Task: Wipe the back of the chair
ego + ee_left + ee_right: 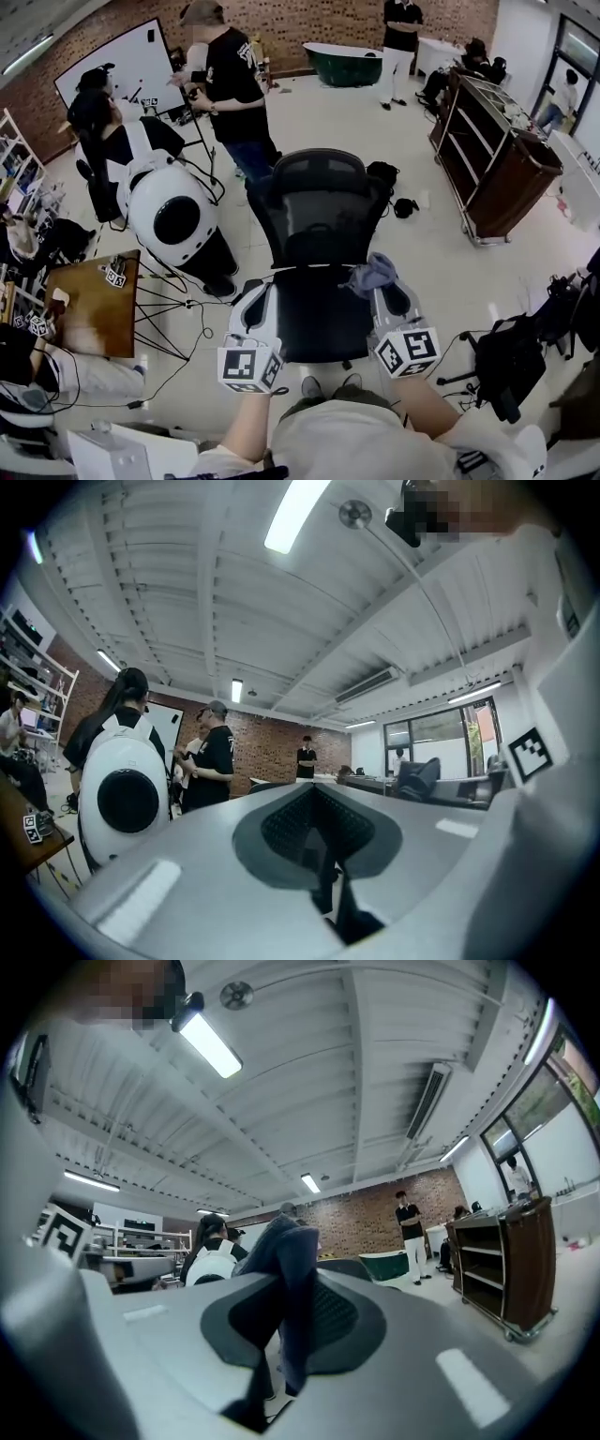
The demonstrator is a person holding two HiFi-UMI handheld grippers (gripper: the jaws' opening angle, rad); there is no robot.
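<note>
While my right gripper (pixel 384 292) sits at the centre-right of the head view, its fingers are pinched shut on a bunched blue-grey cloth (pixel 371 273). In the right gripper view the cloth (pixel 287 1265) stands up between the pads and fills the middle of the frame. My left gripper (pixel 255 298) is lower centre-left, beside the seat. Its own view shows its fingers (pixel 302 829) pressed together with nothing between them.

The black mesh chair (pixel 319 202) fills the centre of the head view, its backrest above the seat. The cloth lies at the backrest's lower right corner, and I cannot tell whether it touches the mesh.

My main worry is the hold. Only a wad of cloth pokes past my fingertips, so a drag across open mesh could snag it and pull it out of the pinch. It could also let my bare fingers scrape the weave instead of the fabric.

The second risk is the chair itself. My left gripper holds no part of it, so a firm push on the backrest may tilt, swivel or roll it away. A person in a black shirt (pixel 232 89) stands just beyond it at upper centre, and another wearing a white round pack (pixel 173 217) sits close at centre-left. A chair that moves would go towards them.
</note>
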